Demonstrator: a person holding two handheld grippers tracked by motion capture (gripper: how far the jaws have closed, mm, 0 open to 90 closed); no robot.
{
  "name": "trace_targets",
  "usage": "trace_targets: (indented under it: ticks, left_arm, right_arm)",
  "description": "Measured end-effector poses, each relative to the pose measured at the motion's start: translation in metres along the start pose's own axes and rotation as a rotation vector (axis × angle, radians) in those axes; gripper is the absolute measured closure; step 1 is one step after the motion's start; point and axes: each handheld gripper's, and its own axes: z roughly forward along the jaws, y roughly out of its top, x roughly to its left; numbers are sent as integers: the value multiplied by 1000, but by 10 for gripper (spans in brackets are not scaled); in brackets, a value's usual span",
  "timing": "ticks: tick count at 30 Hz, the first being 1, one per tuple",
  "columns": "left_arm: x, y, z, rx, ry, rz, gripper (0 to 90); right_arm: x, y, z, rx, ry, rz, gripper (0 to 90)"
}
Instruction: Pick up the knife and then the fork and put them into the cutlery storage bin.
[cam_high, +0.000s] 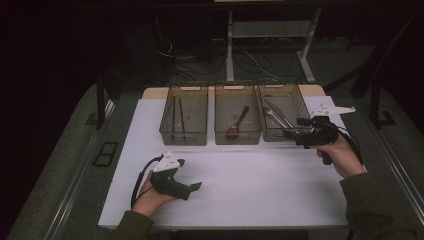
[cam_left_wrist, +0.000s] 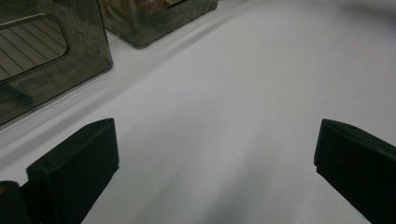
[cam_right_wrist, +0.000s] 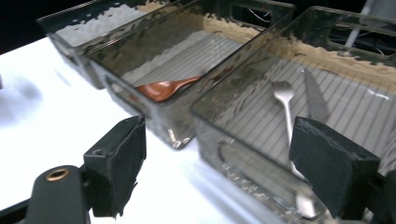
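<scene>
Right claw (cam_high: 291, 134) released at the near rim of the right bin (cam_high: 306, 131), metal spoon (cam_right_wrist: 286, 109) and knife (cam_right_wrist: 315, 98) inside it, left claw (cam_high: 191, 187) released, empty, above the white surface (cam_high: 260, 185).

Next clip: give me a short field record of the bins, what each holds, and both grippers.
surface: white table top
left bin: thin dark sticks, kind unclear
middle bin: wooden spoon
right bin: metal spoon and knife
left gripper: open, nothing between jaws, over bare table
right gripper: open, nothing held, at near corner of right bin
</scene>
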Motion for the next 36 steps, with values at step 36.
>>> trace_targets:
  ticks: [36]
  left_arm:
    - [-6, 1, -1, -8, -21, -7, 0]
  right_arm:
    - [57, -94, -26, -17, 84, -18, 147]
